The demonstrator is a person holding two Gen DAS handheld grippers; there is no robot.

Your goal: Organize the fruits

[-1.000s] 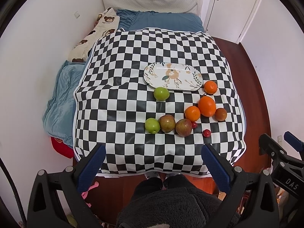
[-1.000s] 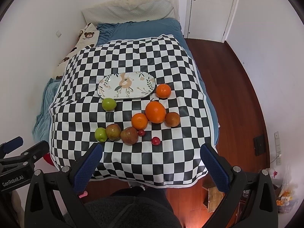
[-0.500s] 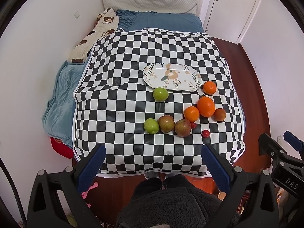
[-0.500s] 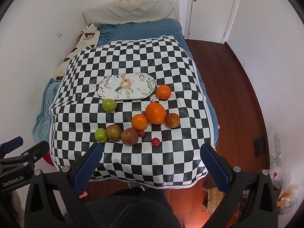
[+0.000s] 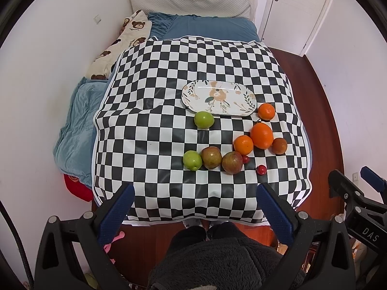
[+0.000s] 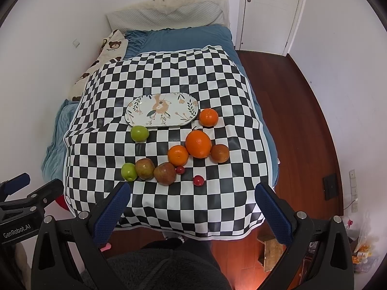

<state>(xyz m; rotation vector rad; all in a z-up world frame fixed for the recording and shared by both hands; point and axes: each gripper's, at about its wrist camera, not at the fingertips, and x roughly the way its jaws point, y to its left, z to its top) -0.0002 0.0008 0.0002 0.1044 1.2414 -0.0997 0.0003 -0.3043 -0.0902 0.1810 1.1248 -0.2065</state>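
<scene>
Both tools held high and back, at the near edge of the bed. Left gripper fills the bottom of the left wrist view, blue fingers spread wide, nothing between them. Right gripper the same in its own view: spread, empty. Dark fleece sleeve of the person at bottom centre.

Checkered cloth covers the bed; all fruit sits on its right-centre part.

Nearest: two small red fruits, one alone, the other touching the reddish apple.
Next, a row of three touching: green apple, brownish apple, reddish apple.
Behind, to the right: small orange against the large orange, with a dark brownish round fruit on its right side.
Further: a second green apple just beside the near rim of the oval plate; another small orange by the plate's right end.
Plate carries no fruit.

Judgement: sorting not yet begun; this is the approach. Next move calls for lowering one spread claw over a fruit, likely a near one, closing gently since round fruit rolls, then carrying it to the plate.

Far: blue bedding, pillow, white door upper right.
</scene>
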